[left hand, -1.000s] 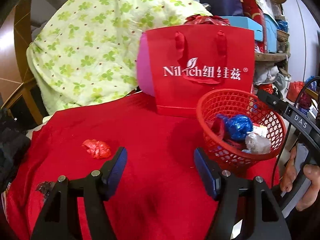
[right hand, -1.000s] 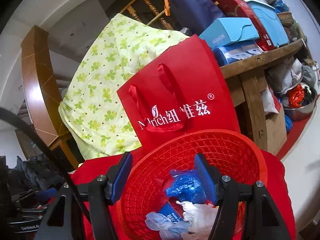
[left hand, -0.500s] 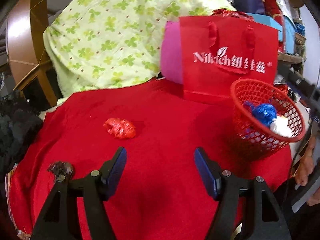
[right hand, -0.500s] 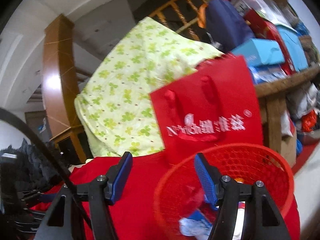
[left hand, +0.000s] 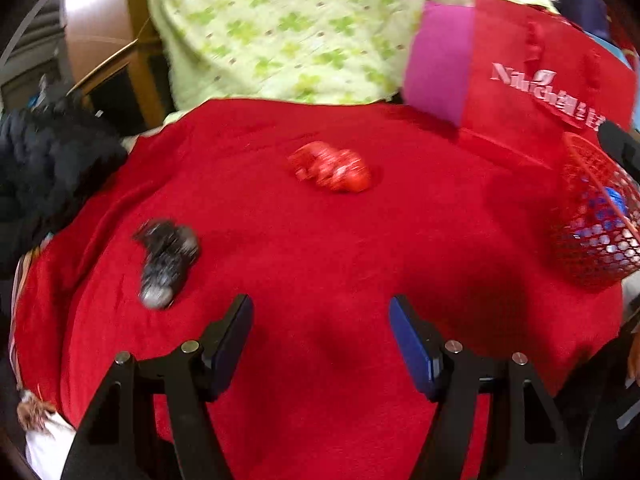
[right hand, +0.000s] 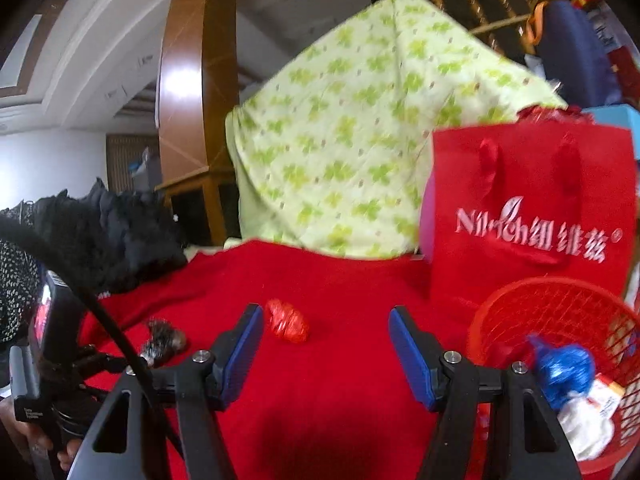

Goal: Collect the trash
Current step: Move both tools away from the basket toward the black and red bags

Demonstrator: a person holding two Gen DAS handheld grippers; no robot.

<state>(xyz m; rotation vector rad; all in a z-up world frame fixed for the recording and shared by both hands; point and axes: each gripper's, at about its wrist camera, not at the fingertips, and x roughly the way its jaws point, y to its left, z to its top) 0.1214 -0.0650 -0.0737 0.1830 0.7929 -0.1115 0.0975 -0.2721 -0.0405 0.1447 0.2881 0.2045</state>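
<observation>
The counter is covered by a red cloth (left hand: 320, 248). On it lie a crumpled red wrapper (left hand: 330, 166) and a dark grey wad (left hand: 166, 260), apart. A red mesh basket (right hand: 560, 312) and red paper bag (right hand: 532, 208) stand at its right side.

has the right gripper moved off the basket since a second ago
Yes. The right gripper has swung left, away from the basket, and now frames the red wrapper on the cloth.

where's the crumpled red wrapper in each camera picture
Left wrist: crumpled red wrapper upper middle, on the red cloth.
Right wrist: the wrapper lower middle, left of centre.
Shared landmark: red gift bag, off to the right in both.
</observation>
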